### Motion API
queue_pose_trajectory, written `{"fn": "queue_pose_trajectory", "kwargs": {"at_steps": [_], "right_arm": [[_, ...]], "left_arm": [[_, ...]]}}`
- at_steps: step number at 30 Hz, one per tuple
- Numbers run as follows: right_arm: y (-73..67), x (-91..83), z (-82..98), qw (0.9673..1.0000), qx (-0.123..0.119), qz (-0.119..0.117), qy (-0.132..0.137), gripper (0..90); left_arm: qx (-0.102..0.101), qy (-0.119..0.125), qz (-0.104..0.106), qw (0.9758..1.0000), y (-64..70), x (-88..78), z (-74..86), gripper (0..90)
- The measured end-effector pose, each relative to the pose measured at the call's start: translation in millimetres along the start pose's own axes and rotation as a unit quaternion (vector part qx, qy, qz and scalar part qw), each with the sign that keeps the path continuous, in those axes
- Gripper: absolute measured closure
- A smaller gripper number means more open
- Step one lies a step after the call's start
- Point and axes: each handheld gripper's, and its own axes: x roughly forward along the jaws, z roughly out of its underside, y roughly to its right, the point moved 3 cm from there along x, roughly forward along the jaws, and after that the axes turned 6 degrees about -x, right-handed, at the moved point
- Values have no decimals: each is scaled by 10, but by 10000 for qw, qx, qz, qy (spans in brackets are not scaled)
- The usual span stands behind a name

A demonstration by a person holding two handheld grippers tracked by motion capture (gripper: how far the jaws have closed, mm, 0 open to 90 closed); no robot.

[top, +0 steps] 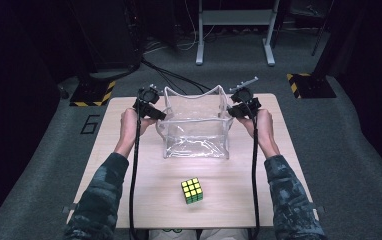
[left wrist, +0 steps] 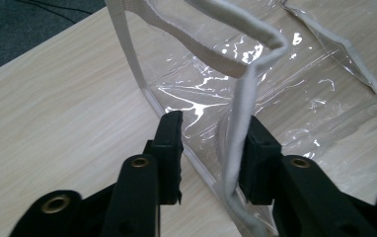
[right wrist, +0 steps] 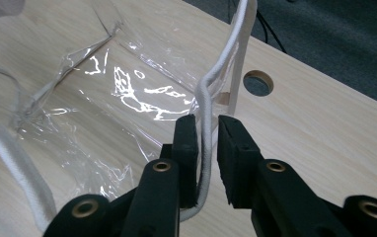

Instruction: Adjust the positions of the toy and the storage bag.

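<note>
On the wooden table (top: 129,165), seen from the high view, the left gripper (top: 154,112) sits at the left wall of a clear plastic bag (top: 196,135) with white-trimmed edges, which stands open-mouthed at the middle of the far half of the tabletop. The left gripper view adds what that view cannot: the jaws stand apart, with the bag's white edge trim (left wrist: 236,148) running down between them, against the right-hand pad and clear of the other, so nothing is pinched. In the bag's middle the film is creased and glinting.

On the bag's right wall the right gripper (top: 235,111) mirrors the first. The right gripper view shows its jaws slightly parted around the right-hand trim (right wrist: 205,143), which lies along the left-hand pad with a gap to the other, and a round cable hole (right wrist: 258,83) in the tabletop just beyond.

The high view shows a Rubik's cube (top: 192,191) lying nearer the person, well apart from the bag, yellow face up.
</note>
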Motion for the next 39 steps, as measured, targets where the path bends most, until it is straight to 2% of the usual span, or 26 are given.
{"fn": "queue_pose_trajectory", "kwargs": {"at_steps": [4, 5, 8, 13, 18, 25, 30, 32, 39], "right_arm": [[0, -37, -18, 9999, 5, -58, 81, 696], [-9, -50, -22, 9999, 72, -91, 71, 668], [-17, -74, -33, 9999, 46, -85, 69, 580], [-35, -104, -36, 9997, 118, -216, 95, 400], [-54, -165, -47, 9990, 156, -348, 237, 272], [-100, -296, -49, 9984, 135, -412, 356, 161], [-119, -390, 3, 9978, 193, -478, 428, 140], [-129, -422, 39, 9976, 150, -498, 464, 121], [-188, -524, 196, 9970, 64, -529, 556, 79]], "left_arm": [[-100, 32, -60, 9999, -13, -9, -2, 466], [-102, 51, -53, 9999, -12, -18, -2, 428], [-121, 135, -51, 9998, -10, -48, -4, 345], [-168, 259, -13, 9995, -22, -113, 6, 241], [-206, 375, 2, 9991, -45, -190, 18, 185], [-259, 577, 124, 9979, -56, -335, 57, 144], [-260, 688, 184, 9971, -80, -431, 120, 116], [-333, 723, 278, 9964, -85, -464, 164, 102], [-362, 810, 254, 9957, -105, -553, 331, 78]]}}
